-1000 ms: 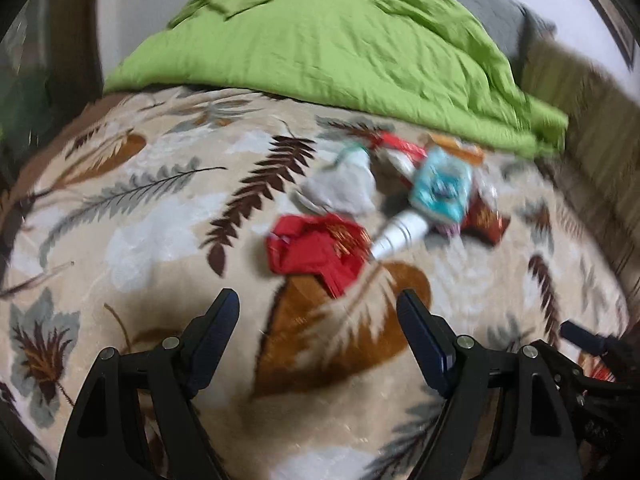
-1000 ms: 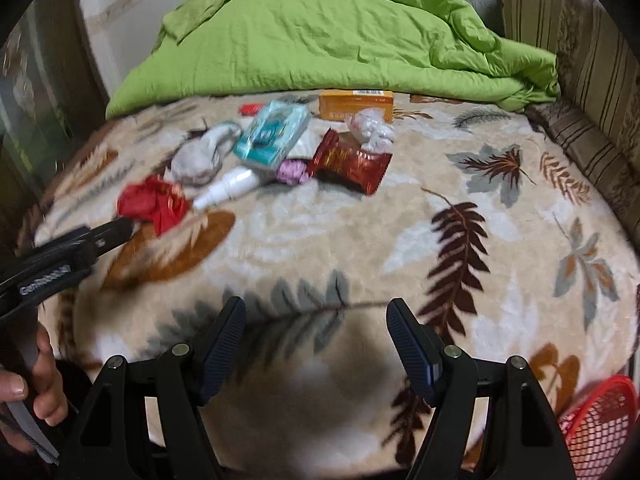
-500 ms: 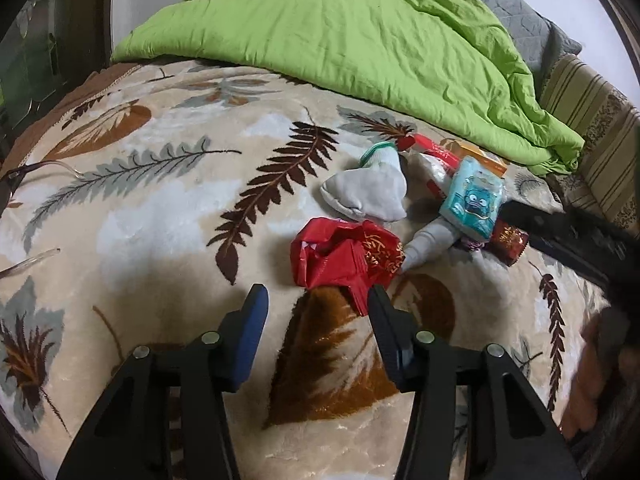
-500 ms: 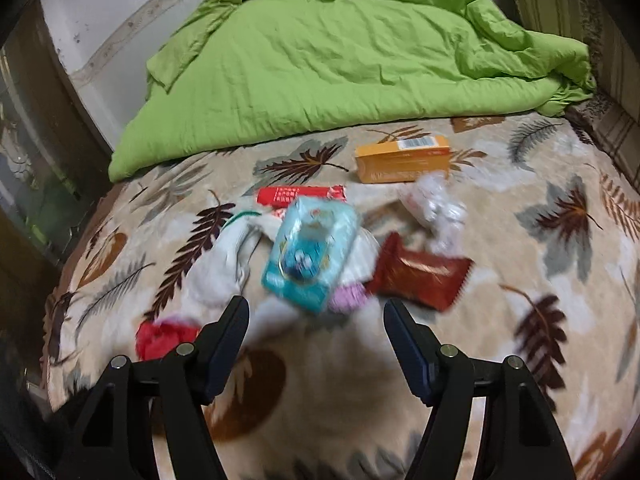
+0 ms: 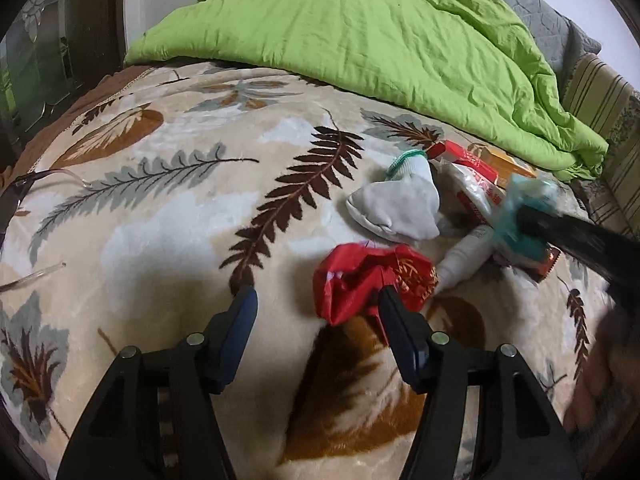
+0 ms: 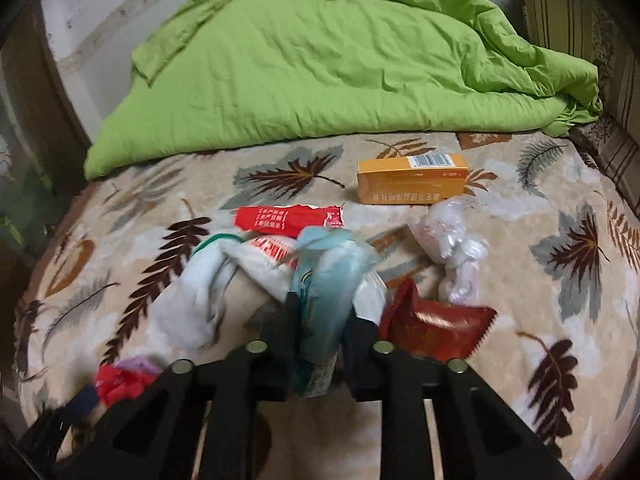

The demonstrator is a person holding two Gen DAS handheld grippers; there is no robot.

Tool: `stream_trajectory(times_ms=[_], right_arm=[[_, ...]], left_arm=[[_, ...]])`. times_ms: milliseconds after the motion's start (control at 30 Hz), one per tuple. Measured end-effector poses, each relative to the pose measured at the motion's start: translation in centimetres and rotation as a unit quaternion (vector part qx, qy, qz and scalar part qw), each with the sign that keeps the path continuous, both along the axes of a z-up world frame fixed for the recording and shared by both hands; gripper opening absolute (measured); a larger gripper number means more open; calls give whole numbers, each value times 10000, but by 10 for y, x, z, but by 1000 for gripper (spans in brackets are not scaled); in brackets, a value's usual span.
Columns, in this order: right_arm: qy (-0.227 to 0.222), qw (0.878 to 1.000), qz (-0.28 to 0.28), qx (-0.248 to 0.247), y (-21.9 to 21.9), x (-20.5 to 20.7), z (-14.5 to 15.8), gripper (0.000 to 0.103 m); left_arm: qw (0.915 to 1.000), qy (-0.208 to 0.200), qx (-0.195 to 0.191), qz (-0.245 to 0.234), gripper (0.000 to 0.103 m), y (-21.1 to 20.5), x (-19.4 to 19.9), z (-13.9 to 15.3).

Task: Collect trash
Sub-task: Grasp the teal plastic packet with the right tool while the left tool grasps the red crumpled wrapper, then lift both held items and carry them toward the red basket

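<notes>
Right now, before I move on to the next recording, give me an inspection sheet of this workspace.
Surface: leaf-print blanket covering a bed.
Job's things: teal packet, crumpled red wrapper, dark red snack pouch, torn red strip, orange box, clear plastic wad, white tube.
Clutter: white sock.
Grippers: right gripper shut on the teal packet; left gripper opening, nothing between the jaws, one finger just in front of the red wrapper.
Cables: nothing seen.
Surroundings: green duvet, striped cushion.
</notes>
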State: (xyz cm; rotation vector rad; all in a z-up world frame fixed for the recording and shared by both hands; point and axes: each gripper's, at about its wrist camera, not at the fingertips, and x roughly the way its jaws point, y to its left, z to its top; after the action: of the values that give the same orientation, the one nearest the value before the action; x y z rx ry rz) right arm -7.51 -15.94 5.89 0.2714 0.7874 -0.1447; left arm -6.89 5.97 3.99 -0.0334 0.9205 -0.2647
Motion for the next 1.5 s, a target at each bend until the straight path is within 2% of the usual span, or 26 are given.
stream_trajectory(times_ms=[167, 267, 333, 367, 400, 533, 667, 800, 900, 1100, 1500], right_arm=[[-197, 9994, 170, 241, 2, -44, 2, 16], [-105, 9990, 287, 332, 8, -63, -10, 16], [-33, 9989, 367, 275, 13, -73, -18, 16], [7, 9989, 409, 236, 16, -75, -20, 16], [27, 9987, 456, 211, 17, -77, -21, 17], [15, 9989, 454, 127, 18, -82, -22, 17], [73, 9989, 471, 51, 21, -89, -25, 17], [74, 9991, 428, -23, 18, -98, -27, 17], [81, 9993, 369, 17, 14, -96, -28, 17], [61, 9994, 348, -29, 16, -93, -30, 17], [34, 9994, 351, -45, 15, -93, -30, 17]], left_arm=[[9993, 261, 165, -209, 62, -16, 15, -15], [9990, 159, 327, -247, 61, -23, 19, -17], [9987, 99, 407, -291, 53, -28, 21, -18], [9984, 87, 434, -338, 39, -30, 22, -19], [9983, 70, 444, -379, 29, -32, 21, -19], [9973, -144, 547, -479, 21, -33, 15, -13], [9947, -578, 655, -540, 20, -36, 3, -1], [9888, -1122, 741, -644, 20, -41, -14, 14], [9850, -1371, 784, -699, 20, -44, -22, 21], [9829, -1415, 858, -810, 20, -50, -27, 21], [9848, -1304, 779, -838, 20, -49, -27, 18]])
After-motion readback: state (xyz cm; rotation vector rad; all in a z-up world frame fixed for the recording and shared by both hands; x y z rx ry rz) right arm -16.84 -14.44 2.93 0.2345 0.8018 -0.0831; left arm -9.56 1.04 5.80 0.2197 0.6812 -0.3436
